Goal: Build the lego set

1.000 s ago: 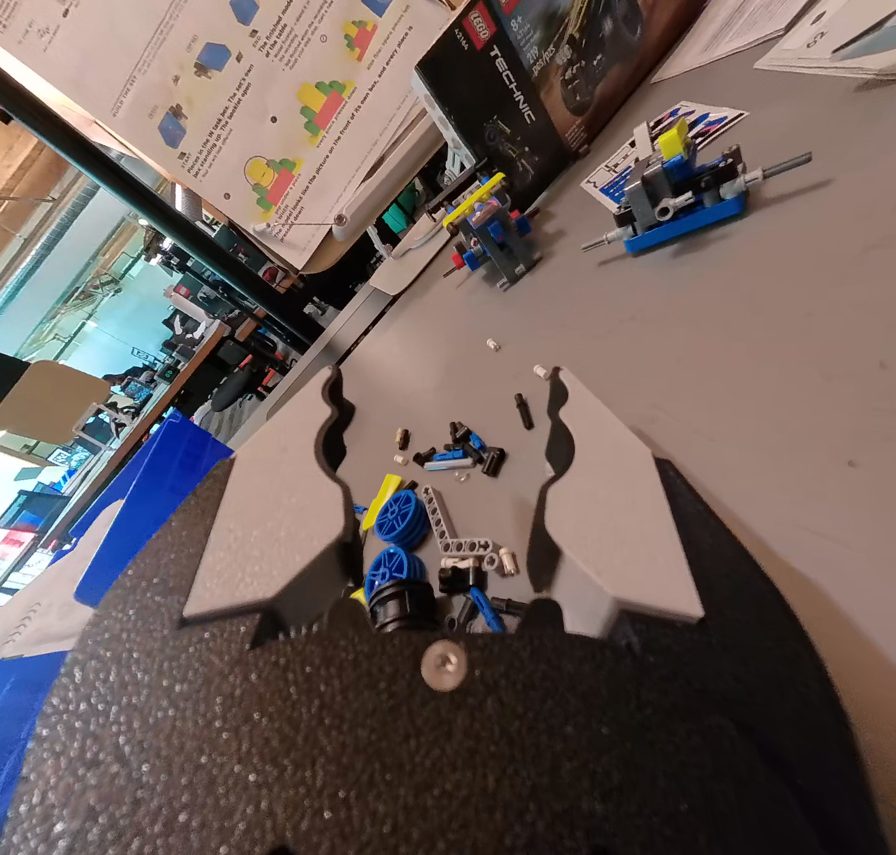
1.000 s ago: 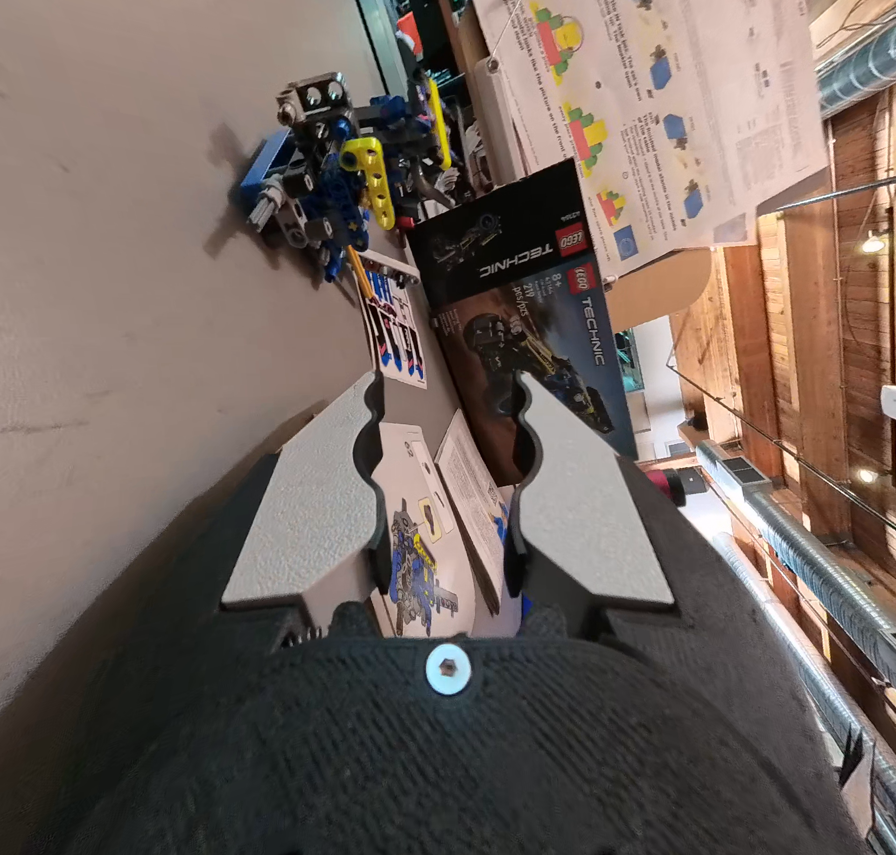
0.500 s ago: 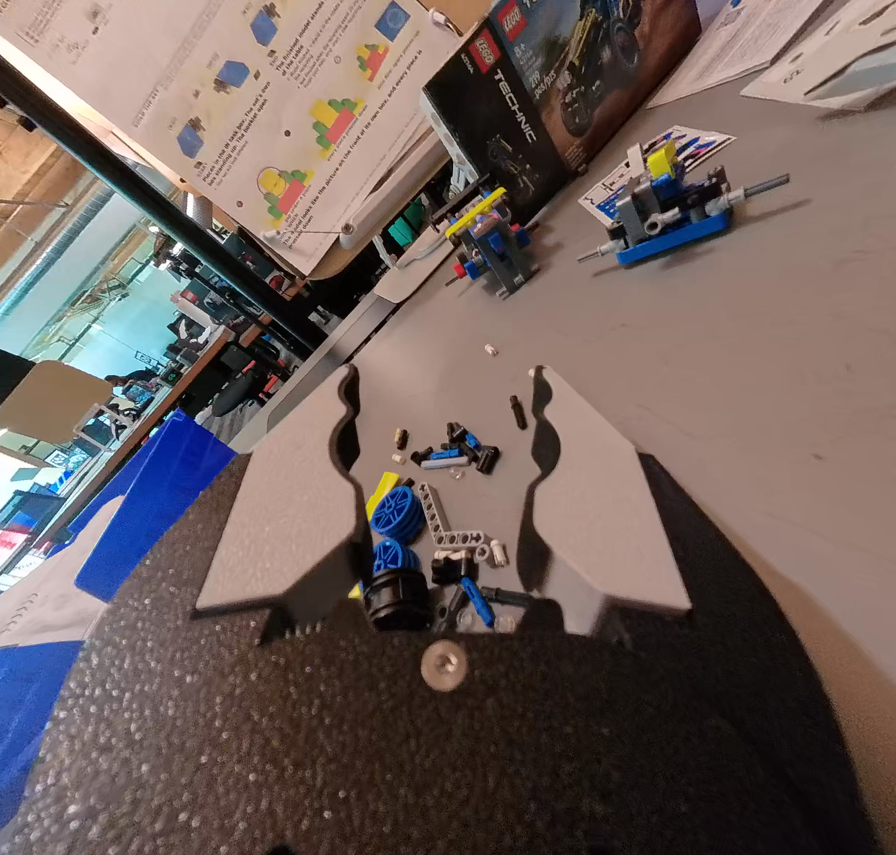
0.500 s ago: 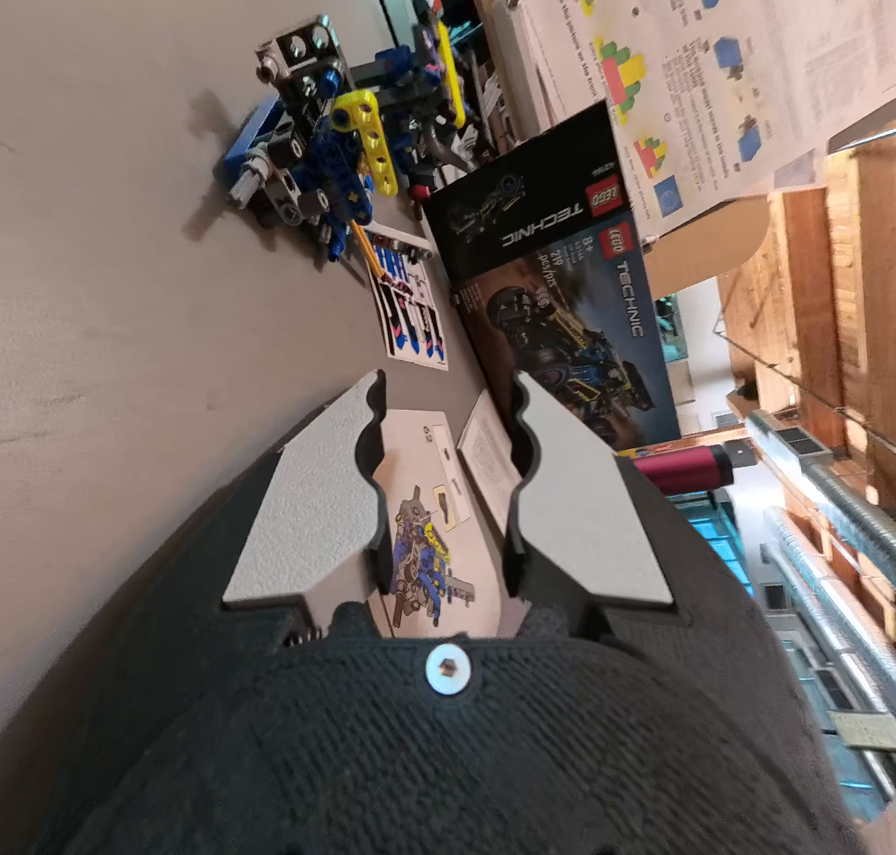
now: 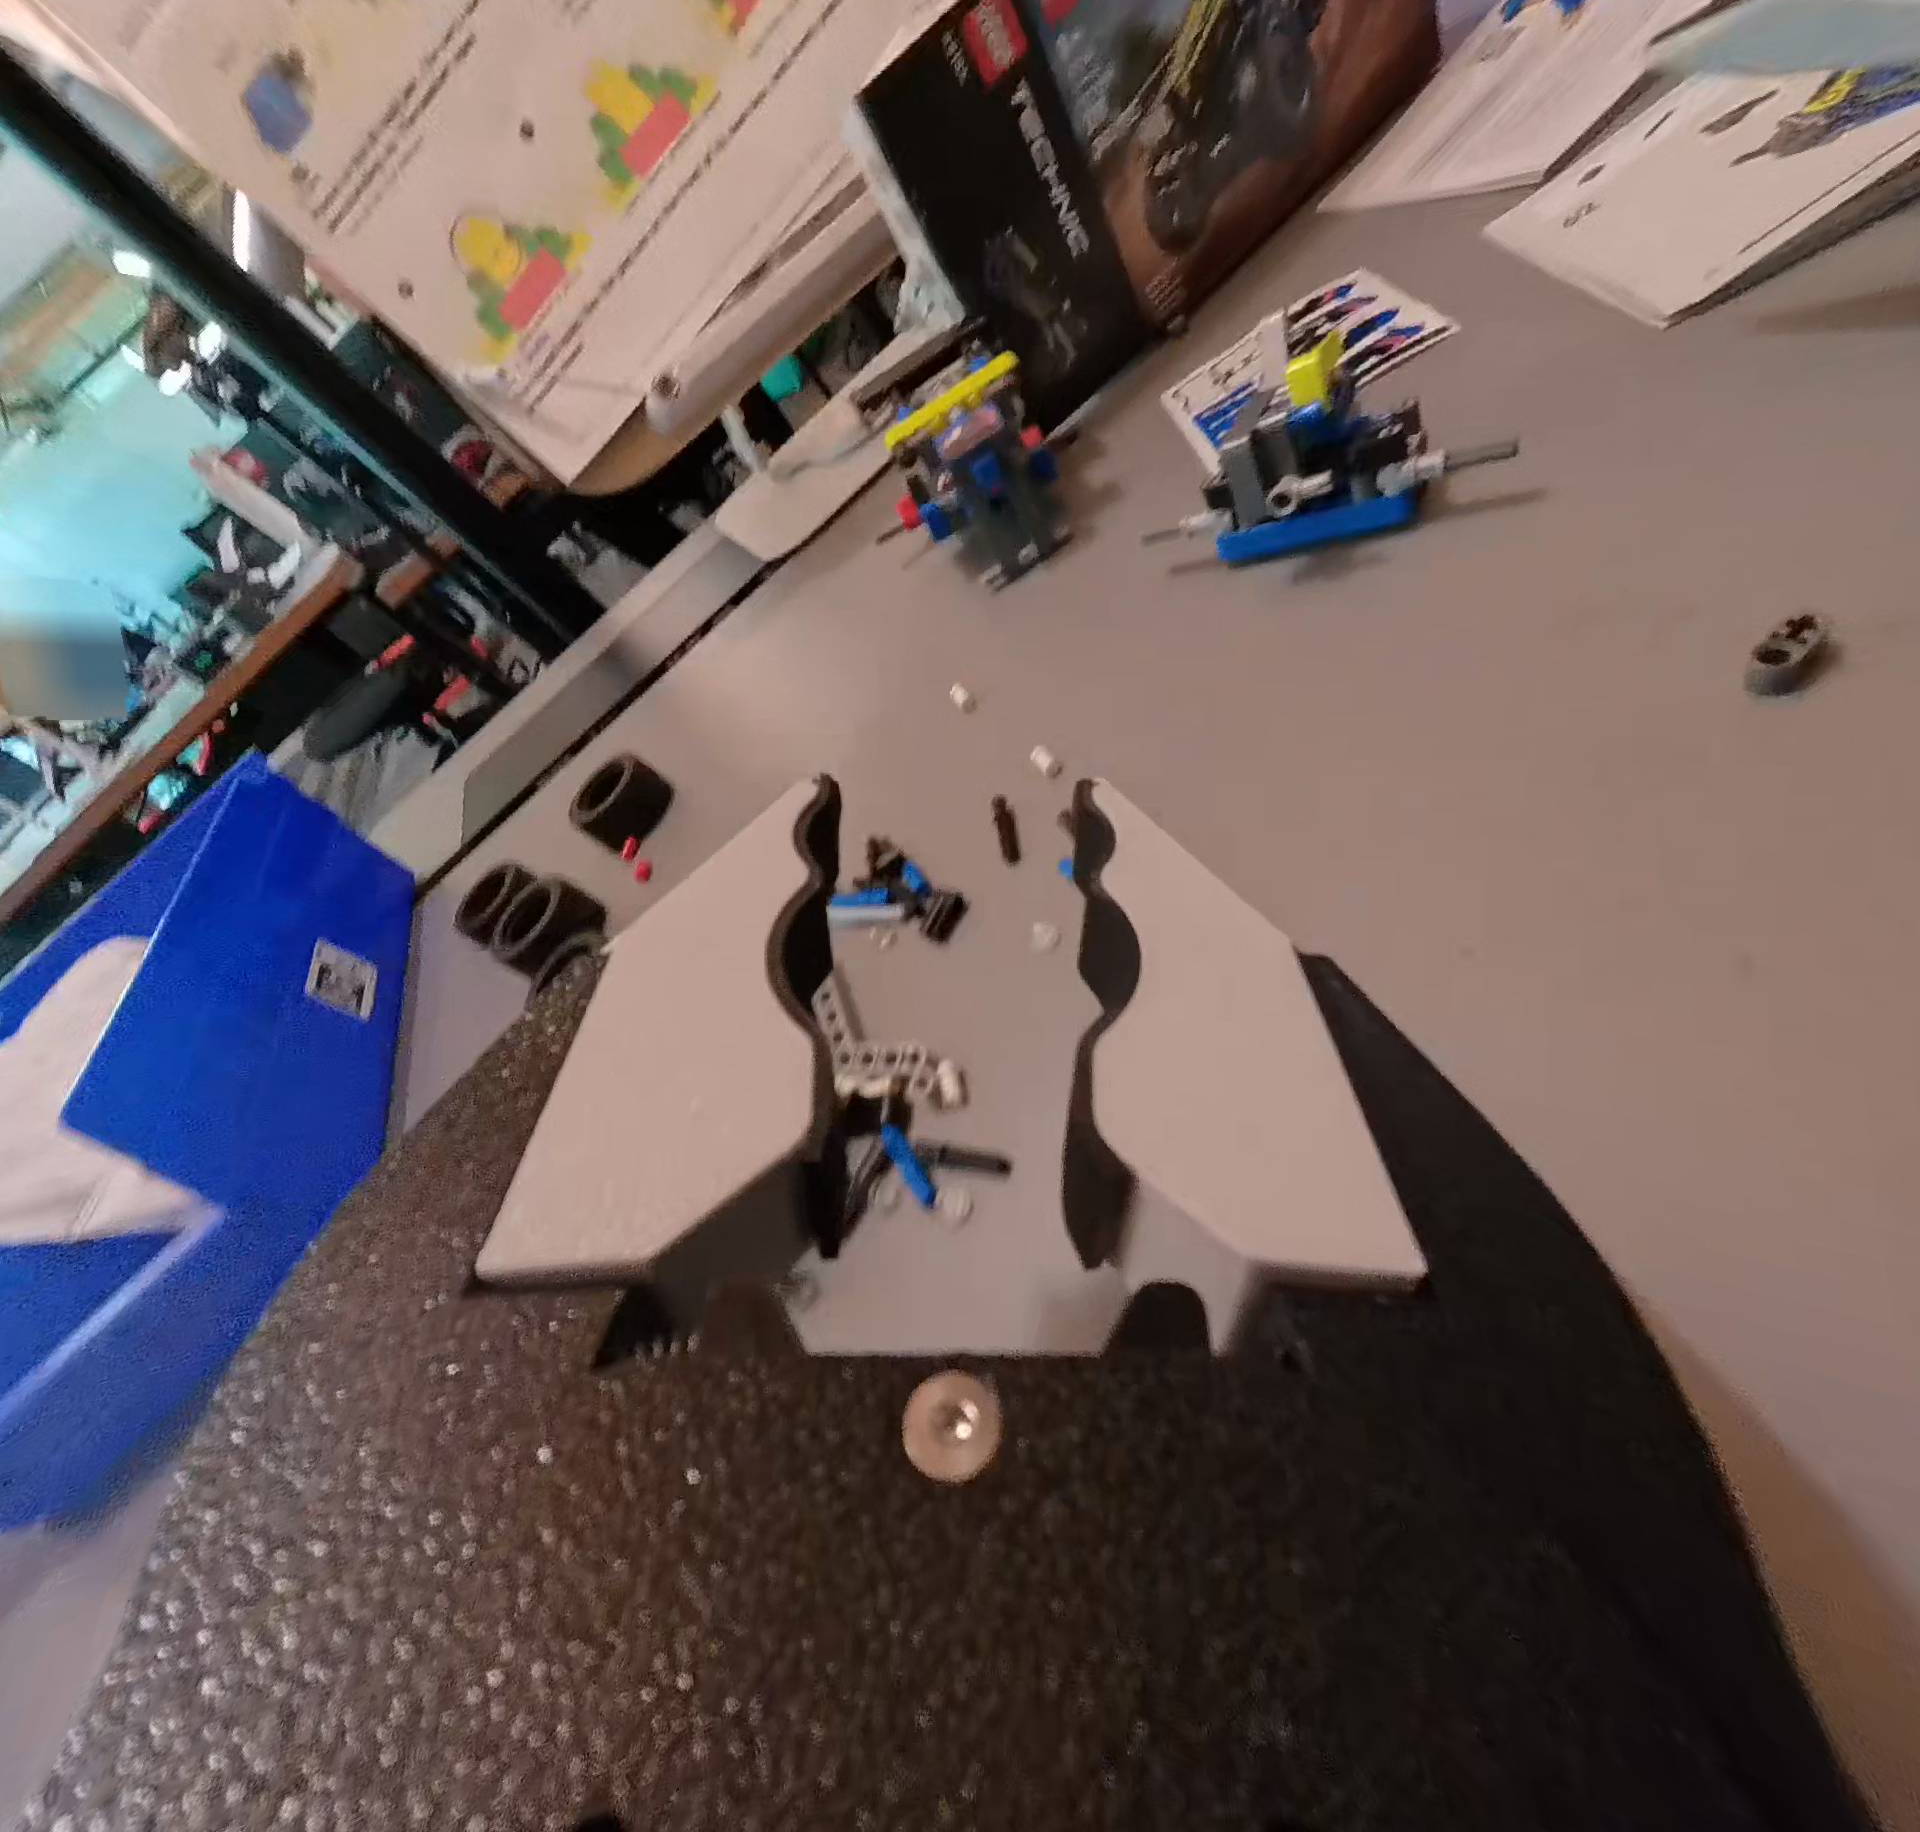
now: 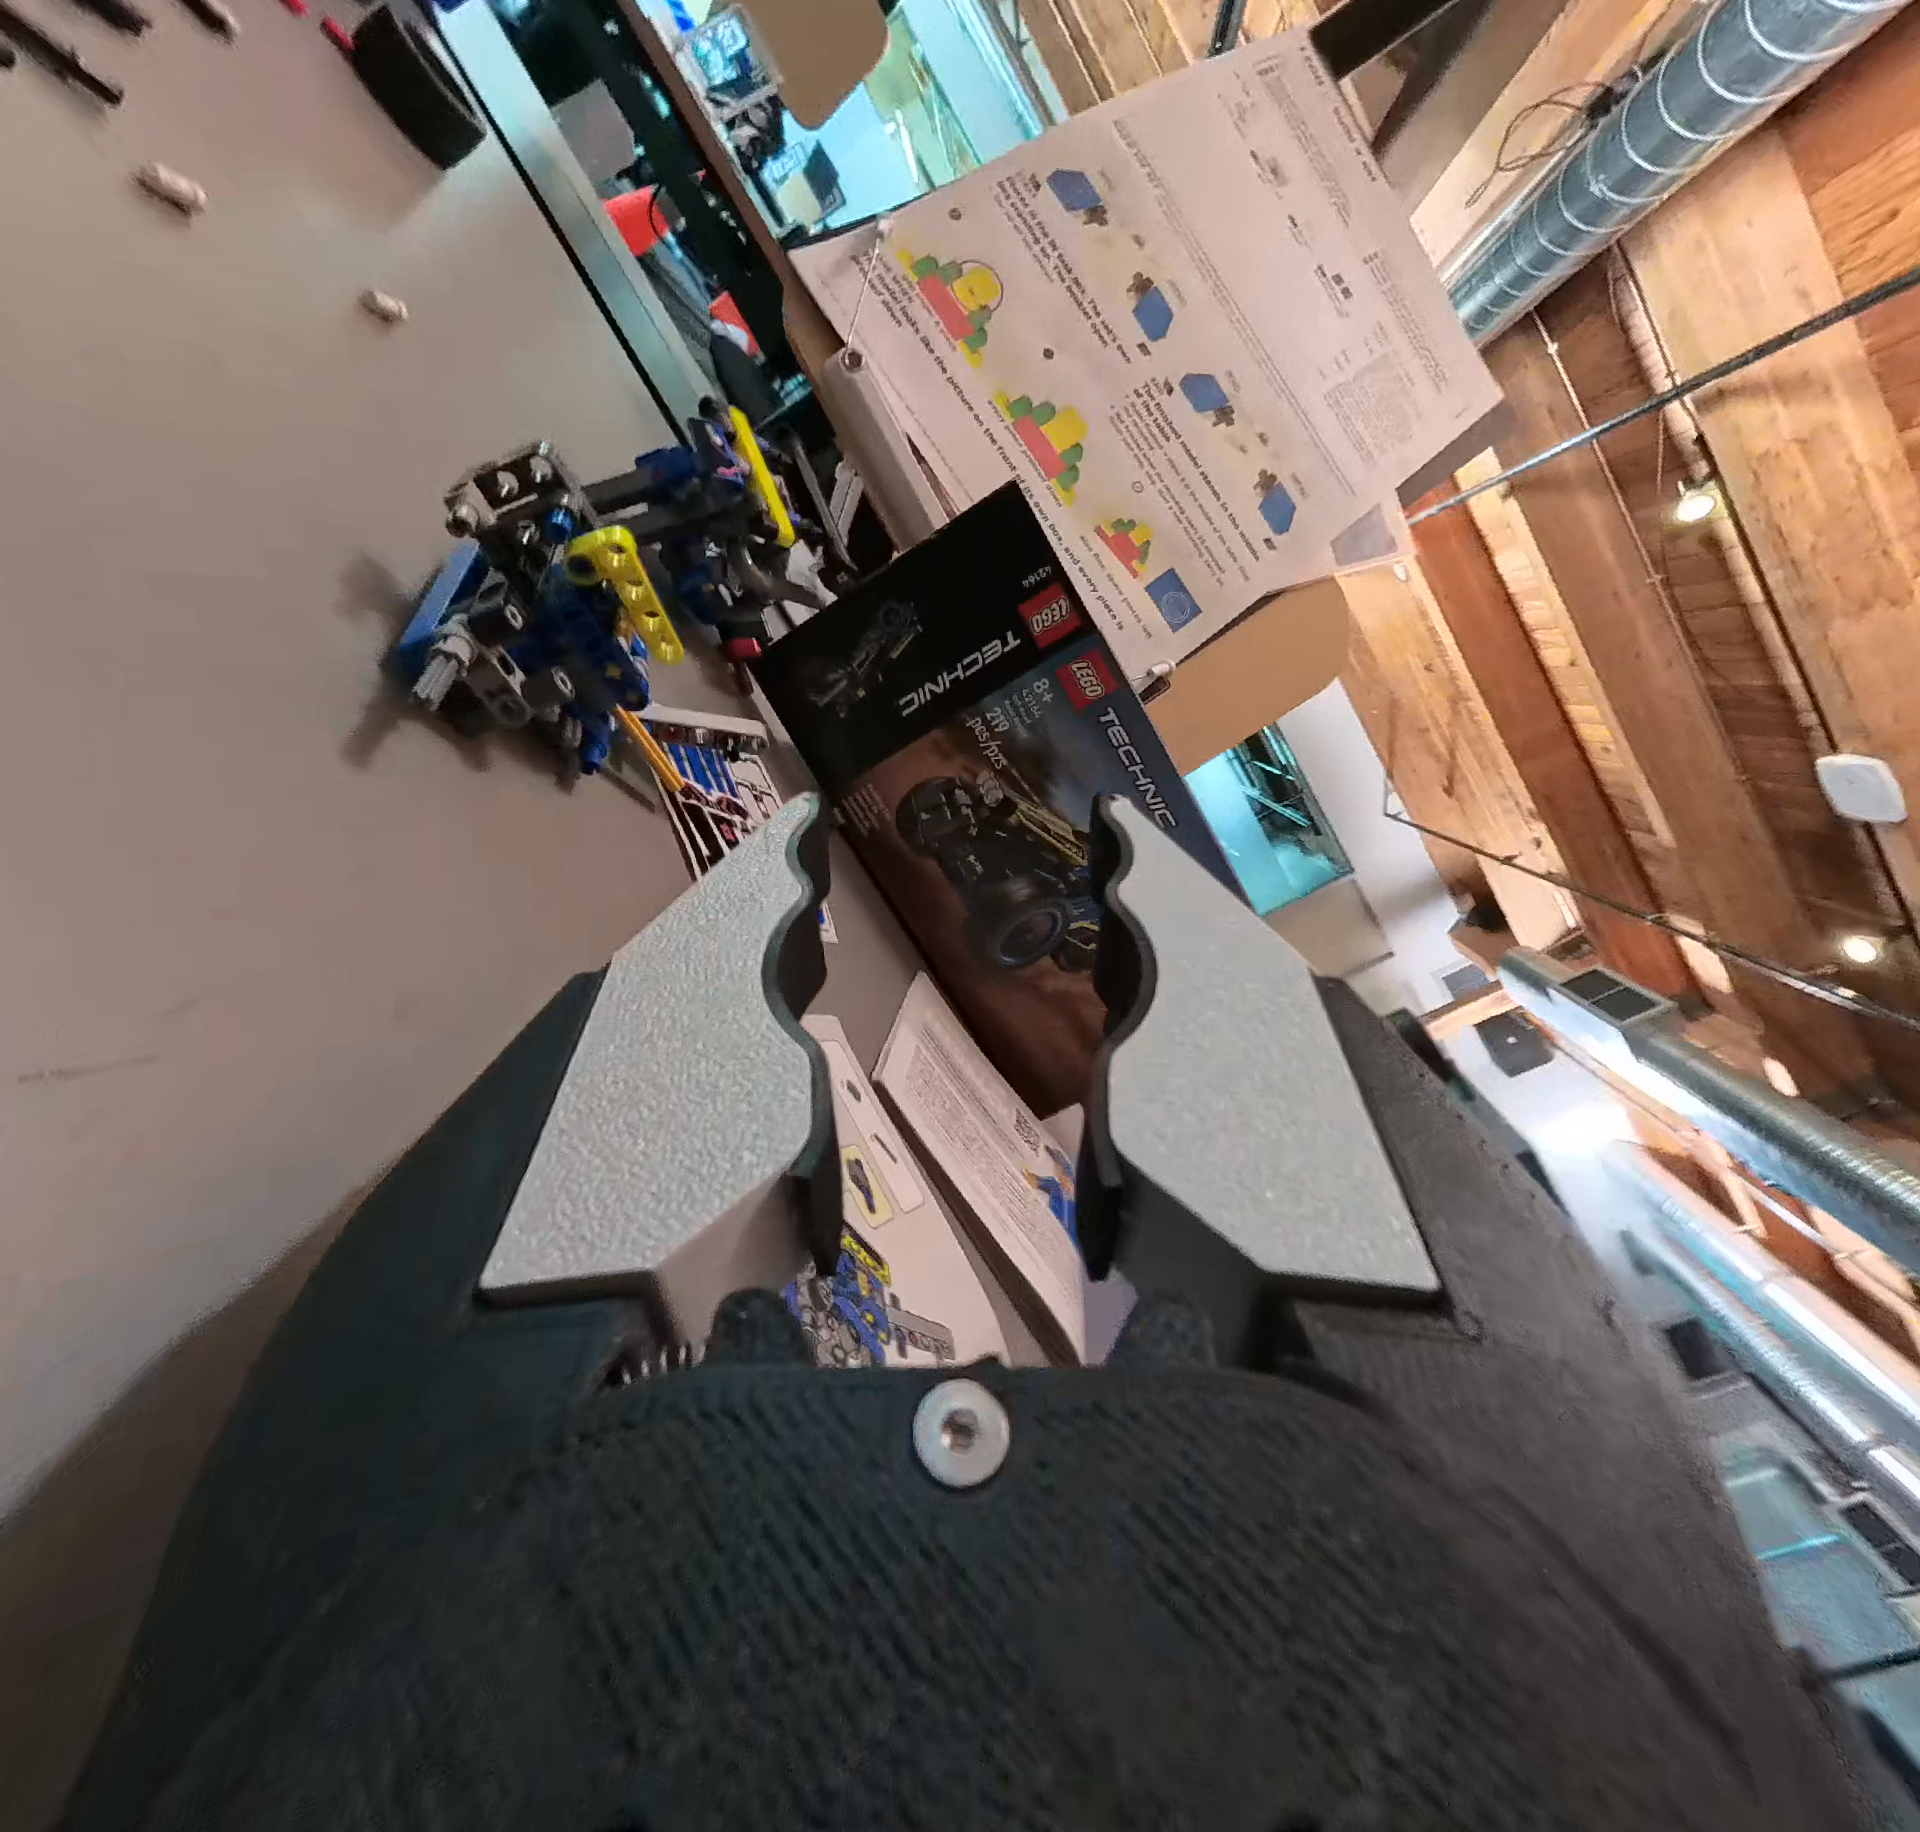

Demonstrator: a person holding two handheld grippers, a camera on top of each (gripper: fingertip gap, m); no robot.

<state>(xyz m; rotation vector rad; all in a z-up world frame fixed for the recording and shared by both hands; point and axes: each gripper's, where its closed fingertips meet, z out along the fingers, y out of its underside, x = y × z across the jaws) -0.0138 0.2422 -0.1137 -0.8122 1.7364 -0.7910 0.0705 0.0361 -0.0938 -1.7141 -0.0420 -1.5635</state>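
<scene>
My left gripper (image 5: pixel 951 795) is open and empty, hovering over a scatter of small loose lego pieces (image 5: pixel 899 904) on the grey table (image 5: pixel 1455 899). A grey angled beam (image 5: pixel 868 1050) lies between its fingers. Farther off stand two part-built assemblies: one on a blue plate (image 5: pixel 1314 478) with axles, and a blue and yellow one (image 5: pixel 977 468). My right gripper (image 6: pixel 961 816) is open and empty, tilted on its side, pointing toward the lego box (image 6: pixel 977 743). The blue-plate assembly (image 6: pixel 540 619) lies to its upper left.
Black tyres (image 5: pixel 530 915) sit at the table's left edge beside a blue bin (image 5: pixel 218 1034). A sticker sheet (image 5: pixel 1299 348), instruction booklets (image 5: pixel 1714 193) and the lego box (image 5: pixel 1143 120) line the back. A dark grey connector (image 5: pixel 1787 652) lies alone at right. A printed poster (image 6: pixel 1174 328) hangs behind. My hands' fingertips stand some 25 cm from each other. Left tips and right tips are each some 12 cm from the dark grey connector (image 5: pixel 1787 652).
My left gripper has pulled back and swung right, so the blue wheels are out of sight and the tyres and bin show. My right gripper has turned, bringing the poster and far pieces into view.
</scene>
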